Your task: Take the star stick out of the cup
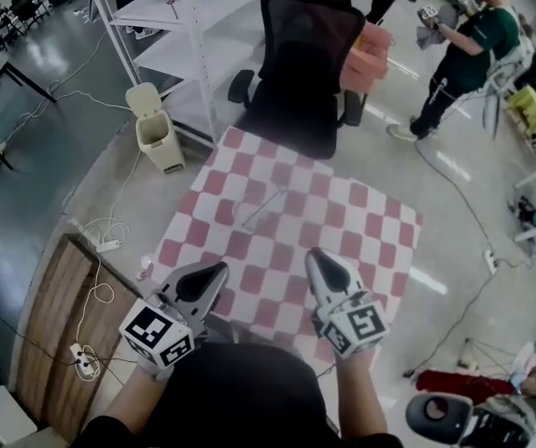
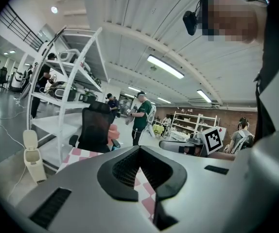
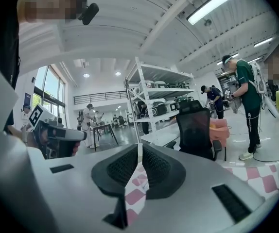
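Observation:
On the red-and-white checked table (image 1: 361, 222) a faint clear cup (image 1: 249, 217) stands near the middle, and a thin stick (image 1: 270, 203) leans out of it to the right; its star end is too small to make out. My left gripper (image 1: 219, 269) and right gripper (image 1: 315, 252) hover over the table's near edge, both short of the cup and pointing toward it. In the left gripper view, the left gripper (image 2: 139, 149) has its jaws together with nothing held. The right gripper (image 3: 139, 147) is likewise shut and empty in the right gripper view.
A black office chair (image 1: 301, 63) stands at the table's far edge, with a white shelf rack (image 1: 170, 26) and a beige bin (image 1: 156, 124) to its left. Cables (image 1: 100, 241) and a wooden board (image 1: 58, 325) lie on the floor at left. A person in green (image 1: 464, 45) stands far right.

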### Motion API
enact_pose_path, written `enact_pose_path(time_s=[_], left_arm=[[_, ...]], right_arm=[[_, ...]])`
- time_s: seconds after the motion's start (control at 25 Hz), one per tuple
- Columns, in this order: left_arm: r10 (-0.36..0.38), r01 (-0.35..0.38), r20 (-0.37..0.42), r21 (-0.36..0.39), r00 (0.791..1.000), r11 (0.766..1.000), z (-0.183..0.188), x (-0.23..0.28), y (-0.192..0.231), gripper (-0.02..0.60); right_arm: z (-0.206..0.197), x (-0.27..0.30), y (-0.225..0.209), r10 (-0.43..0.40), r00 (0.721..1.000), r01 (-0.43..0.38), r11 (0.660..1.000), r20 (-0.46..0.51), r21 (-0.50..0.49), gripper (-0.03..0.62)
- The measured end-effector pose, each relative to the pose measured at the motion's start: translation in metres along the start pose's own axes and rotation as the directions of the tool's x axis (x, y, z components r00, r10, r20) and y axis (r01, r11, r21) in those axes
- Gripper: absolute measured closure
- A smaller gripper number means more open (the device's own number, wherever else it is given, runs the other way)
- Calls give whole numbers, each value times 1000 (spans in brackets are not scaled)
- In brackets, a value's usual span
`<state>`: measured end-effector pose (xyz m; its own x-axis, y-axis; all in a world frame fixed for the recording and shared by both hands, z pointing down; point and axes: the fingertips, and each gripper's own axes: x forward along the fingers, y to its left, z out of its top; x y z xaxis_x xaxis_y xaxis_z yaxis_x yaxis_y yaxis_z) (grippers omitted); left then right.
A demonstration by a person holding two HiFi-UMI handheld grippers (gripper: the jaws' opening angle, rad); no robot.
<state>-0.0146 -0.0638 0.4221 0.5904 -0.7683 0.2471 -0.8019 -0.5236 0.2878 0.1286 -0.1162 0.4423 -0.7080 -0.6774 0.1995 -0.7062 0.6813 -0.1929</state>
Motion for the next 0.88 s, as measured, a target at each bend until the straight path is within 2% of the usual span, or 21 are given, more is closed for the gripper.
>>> enact_pose_path(time_s=[0.48, 0.68, 0.88], left_arm=[[-2, -1, -65, -33, 998, 999, -3, 1, 78, 541], [13, -18, -97, -44, 995, 999, -9, 0, 103, 541], [34, -42, -124, -61, 992, 997, -16, -3, 123, 541]], right_arm=[[-21, 82, -40, -120, 991, 122, 992, -53, 42, 565], [-46, 118, -61, -146, 984, 154, 985, -105, 75, 472], [-63, 153, -79, -154, 979, 168, 981, -135, 97, 444]])
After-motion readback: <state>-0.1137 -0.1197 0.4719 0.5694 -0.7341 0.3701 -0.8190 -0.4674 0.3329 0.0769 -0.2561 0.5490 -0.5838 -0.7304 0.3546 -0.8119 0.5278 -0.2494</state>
